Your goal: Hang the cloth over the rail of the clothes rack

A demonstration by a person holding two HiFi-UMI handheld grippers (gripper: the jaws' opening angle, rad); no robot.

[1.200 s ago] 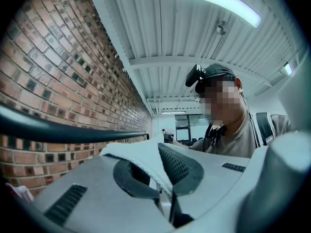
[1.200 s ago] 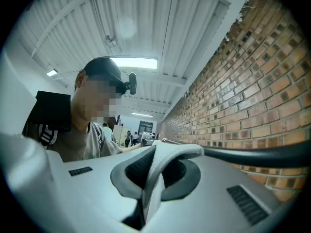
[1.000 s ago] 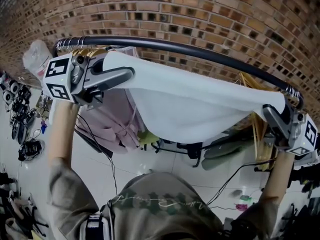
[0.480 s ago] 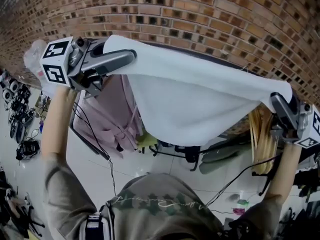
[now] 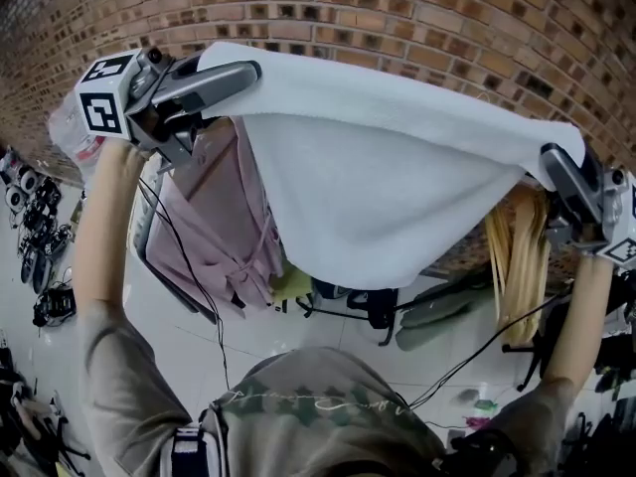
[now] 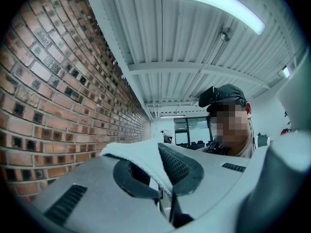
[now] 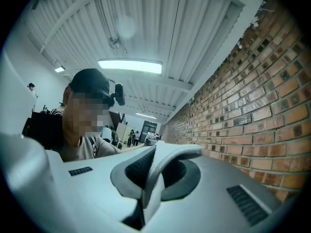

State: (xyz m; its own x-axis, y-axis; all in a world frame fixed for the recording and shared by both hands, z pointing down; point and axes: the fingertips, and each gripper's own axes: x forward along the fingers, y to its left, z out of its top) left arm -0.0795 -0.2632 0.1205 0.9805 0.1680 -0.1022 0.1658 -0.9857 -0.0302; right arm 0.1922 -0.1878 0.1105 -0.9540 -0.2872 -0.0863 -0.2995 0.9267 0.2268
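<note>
A white cloth (image 5: 388, 187) hangs stretched between my two raised grippers, in front of the brick wall. My left gripper (image 5: 241, 72) is shut on its upper left corner, and the cloth edge (image 6: 141, 155) shows pinched between the jaws of this gripper (image 6: 164, 183). At the right, my right gripper (image 5: 553, 161) is shut on the other corner, where a fold of cloth (image 7: 167, 153) sticks up from the closed jaws of that gripper (image 7: 147, 181). The rack's top rail is hidden behind the cloth.
A pink garment (image 5: 221, 222) hangs on the rack below my left gripper. Wooden hangers (image 5: 517, 256) hang at the right. The brick wall (image 5: 397, 18) is close behind. Cables, bags and rack feet (image 5: 368, 306) lie on the floor below.
Both grippers have risen together with the cloth. The dark rail, visible above the cloth a second ago, is now covered by it.
</note>
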